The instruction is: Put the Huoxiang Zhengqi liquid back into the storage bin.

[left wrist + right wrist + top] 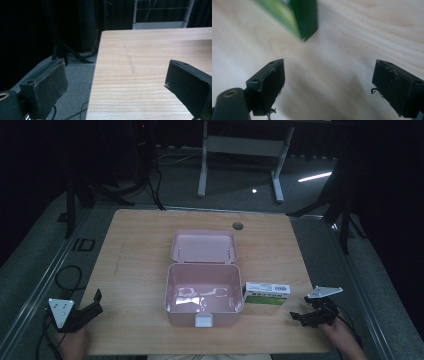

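A pink plastic box [203, 295] stands open at the middle of the wooden table, its lid [203, 246] tipped back behind it and a white latch [203, 321] on its near wall. A small green and white carton [267, 293] lies just right of the box; its green corner [304, 17] is ahead of my right gripper. My right gripper [300, 314] is open and empty, a short way right of the carton. My left gripper [96, 301] hovers open and empty at the table's near left edge, its jaws [117, 82] wide apart over bare wood.
The table [140, 250] has a round cable hole [237, 225] near its far edge. Black cables [67, 277] trail on the grey floor at the left. A white desk frame [240, 150] and dark stands rise beyond the table.
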Demonstrator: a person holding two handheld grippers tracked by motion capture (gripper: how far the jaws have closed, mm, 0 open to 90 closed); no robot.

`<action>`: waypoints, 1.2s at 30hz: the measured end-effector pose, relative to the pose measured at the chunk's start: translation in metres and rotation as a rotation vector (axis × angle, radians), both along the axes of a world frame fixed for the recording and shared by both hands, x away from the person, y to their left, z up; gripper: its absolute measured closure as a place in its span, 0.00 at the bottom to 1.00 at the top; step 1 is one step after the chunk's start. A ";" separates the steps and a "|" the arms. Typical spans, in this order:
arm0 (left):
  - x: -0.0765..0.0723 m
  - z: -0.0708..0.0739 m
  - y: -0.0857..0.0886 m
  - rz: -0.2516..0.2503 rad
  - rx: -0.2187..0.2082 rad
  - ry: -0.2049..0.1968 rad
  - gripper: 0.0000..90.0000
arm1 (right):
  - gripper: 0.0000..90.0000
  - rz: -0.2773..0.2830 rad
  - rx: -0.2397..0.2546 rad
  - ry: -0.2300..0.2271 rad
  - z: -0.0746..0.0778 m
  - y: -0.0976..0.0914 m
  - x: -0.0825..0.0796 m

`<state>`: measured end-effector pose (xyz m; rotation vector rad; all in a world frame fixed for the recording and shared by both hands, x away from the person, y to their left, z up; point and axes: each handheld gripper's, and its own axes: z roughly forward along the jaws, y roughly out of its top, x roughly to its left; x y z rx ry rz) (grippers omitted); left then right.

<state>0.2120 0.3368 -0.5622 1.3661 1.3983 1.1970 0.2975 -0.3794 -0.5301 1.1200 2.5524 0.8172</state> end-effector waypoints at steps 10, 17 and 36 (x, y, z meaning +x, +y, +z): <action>0.000 0.000 0.001 0.003 -0.013 -0.007 0.04 | 0.13 0.209 -0.207 0.139 0.009 0.016 -0.007; 0.000 -0.001 0.000 -0.009 -0.005 -0.005 0.04 | 0.14 0.319 -0.304 0.209 0.018 0.032 -0.013; 0.000 -0.001 0.000 -0.014 -0.005 -0.004 0.04 | 0.13 0.588 -0.547 0.341 0.033 0.100 -0.021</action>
